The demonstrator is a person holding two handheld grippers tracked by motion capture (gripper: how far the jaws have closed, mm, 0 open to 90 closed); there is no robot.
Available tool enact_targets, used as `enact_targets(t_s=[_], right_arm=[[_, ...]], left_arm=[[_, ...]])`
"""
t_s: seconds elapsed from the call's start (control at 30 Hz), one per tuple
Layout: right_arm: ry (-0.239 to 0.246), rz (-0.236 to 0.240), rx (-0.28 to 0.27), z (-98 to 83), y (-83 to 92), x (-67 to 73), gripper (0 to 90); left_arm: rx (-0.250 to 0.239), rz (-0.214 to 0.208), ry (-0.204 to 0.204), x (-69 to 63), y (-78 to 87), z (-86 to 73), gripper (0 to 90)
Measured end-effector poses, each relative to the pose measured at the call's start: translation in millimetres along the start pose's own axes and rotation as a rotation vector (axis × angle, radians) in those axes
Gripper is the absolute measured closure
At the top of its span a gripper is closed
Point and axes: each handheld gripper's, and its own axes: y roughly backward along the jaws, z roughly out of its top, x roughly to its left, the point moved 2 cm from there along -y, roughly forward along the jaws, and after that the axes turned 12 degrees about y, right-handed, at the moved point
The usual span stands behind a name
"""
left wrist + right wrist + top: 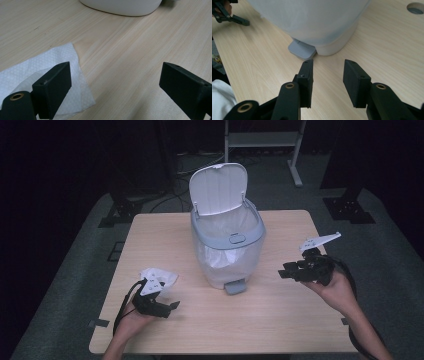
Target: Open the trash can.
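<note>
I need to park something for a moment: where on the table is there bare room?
Bare wood lies at the table's far left corner beside the bin, at the far right corner, and along the near edge between the two hands. It is crowded around the tissue under the left claw, and by the pedal ahead of the right claw.

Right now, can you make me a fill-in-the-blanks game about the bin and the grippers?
1. The lid of the bin stands ____.
2. Beside the left gripper lies a white ____.
3. The jaws of the right gripper hold ____.
4. The bin's pedal is coloured ____.

Missing words: open; tissue; nothing; grey
</note>
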Motion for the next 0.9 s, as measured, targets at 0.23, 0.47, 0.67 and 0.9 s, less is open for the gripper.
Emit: enact_targets(t_s=[0.23,0.47,0.67,0.9], right_arm=[[-0.019,-0.002,0.013,-18.4,-9.1,1.1,58.0],[-0.03,-0.004,0.015,-32.2,-14.2,2.4,57.6],[-0.041,-0.01,0.016,-42.4,-17.5,3.9,56.6],[-0.041,-0.018,0.01,-52.0,-20.3,5.1,55.7]], left_arm=[[-0.001,0.005,-0.006,-0.6,0.4,0.4,9.6],[0.001,0.009,-0.007,-0.8,0.1,0.4,9.6],[0.0,0.01,-0.003,-0.5,-0.1,0.3,9.6],[-0.001,0.015,-0.004,-0.3,-0.1,0.3,9.6]])
